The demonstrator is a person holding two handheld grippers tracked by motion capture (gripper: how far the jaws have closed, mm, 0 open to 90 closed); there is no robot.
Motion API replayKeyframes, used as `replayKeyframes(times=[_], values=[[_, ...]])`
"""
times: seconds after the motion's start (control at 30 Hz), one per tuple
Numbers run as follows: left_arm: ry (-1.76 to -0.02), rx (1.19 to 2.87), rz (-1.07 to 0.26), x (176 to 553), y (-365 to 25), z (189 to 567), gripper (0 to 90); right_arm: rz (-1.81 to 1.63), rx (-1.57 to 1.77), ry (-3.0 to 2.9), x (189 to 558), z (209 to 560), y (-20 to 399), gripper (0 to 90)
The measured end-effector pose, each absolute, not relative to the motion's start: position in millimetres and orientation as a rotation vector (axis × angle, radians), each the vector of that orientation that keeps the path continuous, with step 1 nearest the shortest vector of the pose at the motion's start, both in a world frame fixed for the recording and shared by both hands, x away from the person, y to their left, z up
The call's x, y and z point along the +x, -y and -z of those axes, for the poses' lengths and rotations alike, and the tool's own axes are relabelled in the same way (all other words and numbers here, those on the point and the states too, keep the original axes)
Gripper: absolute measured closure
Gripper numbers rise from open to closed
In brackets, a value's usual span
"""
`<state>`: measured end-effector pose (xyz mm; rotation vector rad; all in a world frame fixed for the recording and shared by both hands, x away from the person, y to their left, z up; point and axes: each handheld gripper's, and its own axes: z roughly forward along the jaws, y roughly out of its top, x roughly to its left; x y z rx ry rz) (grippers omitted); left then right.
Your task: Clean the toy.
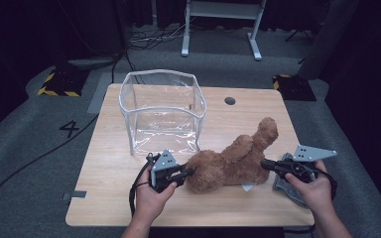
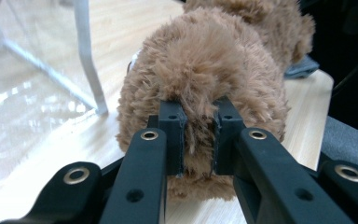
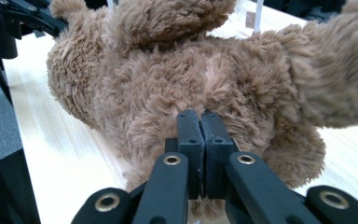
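2 grippers on 1 brown teddy bear [image 1: 230, 166], at the near middle of the wooden table [image 1: 109, 168], on its side, 1 limb raised toward the far right.

Leftmost on the table: a clear plastic bin [image 1: 161, 111], open at the top, with nothing inside, standing just behind the toy's left end. Likely the place for the toy, so probably the nearest obstacle too: its front rim stands higher than the toy now lies.

Next, the left gripper [image 1: 188, 171], jaws narrowed onto a tuft of fur at the toy's rounded left end; in the left gripper view, pile squeezed between the 2 pads [image 2: 175, 135].

At the right end, the right gripper [image 1: 265, 163], jaws pressed almost flat together on a pinch of fur near the toy's underside, seen close in the right gripper view [image 3: 203, 140].

Progress, judged from this: grasp done at both ends; the lift, the carry over the rim and the release inside all left to do.

Far right, a grey cloth [image 1: 286, 187] under the right hand, touching nothing in the way. Beyond the table, cables and a white frame on the floor, well apart.
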<state>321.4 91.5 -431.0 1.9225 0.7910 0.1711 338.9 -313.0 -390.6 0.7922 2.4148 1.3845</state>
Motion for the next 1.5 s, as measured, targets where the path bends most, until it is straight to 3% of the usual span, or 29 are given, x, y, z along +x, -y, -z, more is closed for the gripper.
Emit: replayKeyframes(times=[0.13,0.17,0.23,0.43,0.5,0.6,0.67,0.73,0.8,1.07,1.5], values=[[-0.834,1.898,-0.163,328,-93,445,74.8,-1.354,0.821,-2.437,349,409,306,88.2],[-0.835,1.894,-0.183,329,-94,445,70.8,-1.354,0.835,-2.431,351,413,305,88.2],[-0.825,1.912,-0.256,328,-94,444,53.9,-1.367,0.852,-2.422,355,416,305,88.1],[-0.676,1.980,-0.180,323,-81,445,31.5,-1.301,0.813,-2.435,352,416,301,87.7],[-0.669,2.018,-0.167,322,-73,448,33.0,-1.303,0.815,-2.437,351,418,302,87.0],[-0.680,2.030,-0.152,323,-71,449,46.6,-1.287,0.820,-2.437,350,420,305,81.0],[-0.678,2.031,-0.131,325,-73,449,56.7,-1.297,0.835,-2.429,348,419,311,72.2],[-0.681,2.015,-0.123,327,-74,452,60.7,-1.289,0.862,-2.424,348,417,318,61.1],[-0.694,2.007,-0.120,329,-75,454,62.5,-1.276,0.898,-2.419,349,417,326,53.6],[-0.715,1.994,-0.125,332,-76,456,63.4,-1.035,1.137,-2.336,351,441,374,37.6],[-0.727,1.982,-0.126,334,-75,458,62.8,-0.790,1.280,-2.339,353,482,407,25.4]])
